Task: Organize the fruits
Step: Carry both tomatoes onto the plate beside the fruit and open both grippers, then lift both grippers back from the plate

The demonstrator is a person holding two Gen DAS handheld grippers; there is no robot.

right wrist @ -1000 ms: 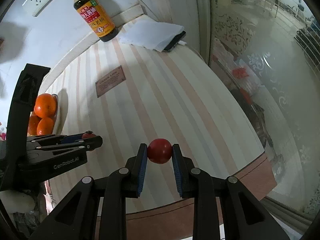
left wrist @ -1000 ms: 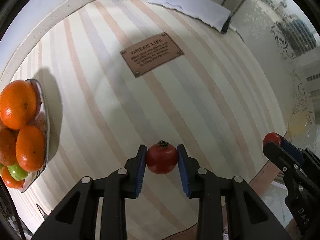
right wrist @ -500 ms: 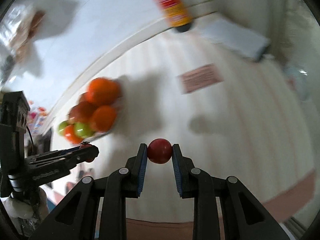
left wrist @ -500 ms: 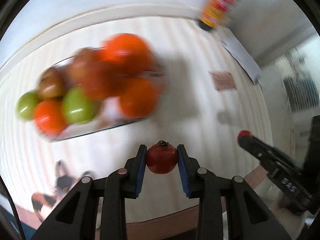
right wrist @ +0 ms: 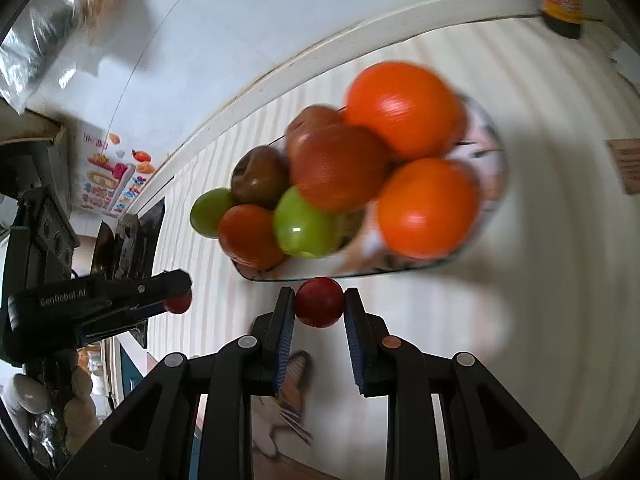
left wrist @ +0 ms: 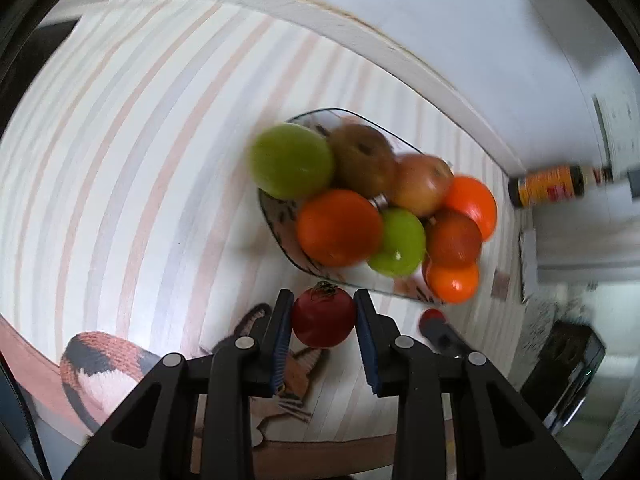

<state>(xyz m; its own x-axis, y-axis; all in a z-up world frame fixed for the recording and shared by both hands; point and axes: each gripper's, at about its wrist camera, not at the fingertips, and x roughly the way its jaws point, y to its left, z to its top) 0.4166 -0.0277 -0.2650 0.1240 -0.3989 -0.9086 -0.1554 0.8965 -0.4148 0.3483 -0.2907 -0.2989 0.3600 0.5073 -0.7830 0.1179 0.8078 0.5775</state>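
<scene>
My left gripper [left wrist: 323, 322] is shut on a small red fruit with a dry calyx [left wrist: 323, 320]. It hangs just in front of a glass bowl [left wrist: 280, 220] heaped with oranges [left wrist: 338, 227], green fruits [left wrist: 292, 161] and brownish apples [left wrist: 364, 154]. My right gripper [right wrist: 319, 308] is shut on a smooth small red fruit [right wrist: 319, 307], close to the near rim of the same glass bowl [right wrist: 400, 270]. The left gripper [right wrist: 176, 294] with its red fruit shows at the left of the right wrist view. The right gripper's tip [left wrist: 434, 320] shows beside the left one.
The bowl stands on a striped tablecloth [left wrist: 120, 160] near the white wall. A sauce bottle [left wrist: 554, 186] stands beyond the bowl. A brown plaque [right wrist: 628, 166] lies to the bowl's right. A patterned knitted item [left wrist: 104, 364] lies at the table's near edge.
Both grippers have swung across the table from its bare middle to the fruit bowl, each keeping its red fruit. The bowl now fills the middle of both views.
</scene>
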